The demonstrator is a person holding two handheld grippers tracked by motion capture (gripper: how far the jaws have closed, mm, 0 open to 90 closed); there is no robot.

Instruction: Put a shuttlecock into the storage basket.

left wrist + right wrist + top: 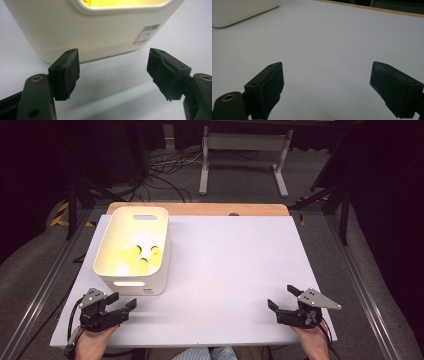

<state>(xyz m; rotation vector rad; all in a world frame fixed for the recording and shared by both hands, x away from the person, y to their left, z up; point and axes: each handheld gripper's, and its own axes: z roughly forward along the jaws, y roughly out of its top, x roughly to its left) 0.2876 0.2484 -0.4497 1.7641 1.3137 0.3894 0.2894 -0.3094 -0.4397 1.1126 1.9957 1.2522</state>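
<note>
A white plastic bin (116, 231) stands on the left of the white table top (230, 270), with yellow objects (142, 257) lying inside it. My left gripper (123, 301) rests near the front left edge, just in front of the bin, open and holding nothing. In the left gripper view the bin's near wall (95, 32) with its barcode label (146, 33) rises close ahead of that gripper (113, 72). My right gripper (282, 297) sits open at the front right, nothing between its jaws. In the right gripper view it (327, 85) faces bare table, with the bin's corner (239, 12) far left.
A wooden strip (200, 209) runs along the table's far edge. Beyond it stand a white table frame (245, 155) and floor cables (160, 175). Metal rails (367, 290) flank the table on both sides.
</note>
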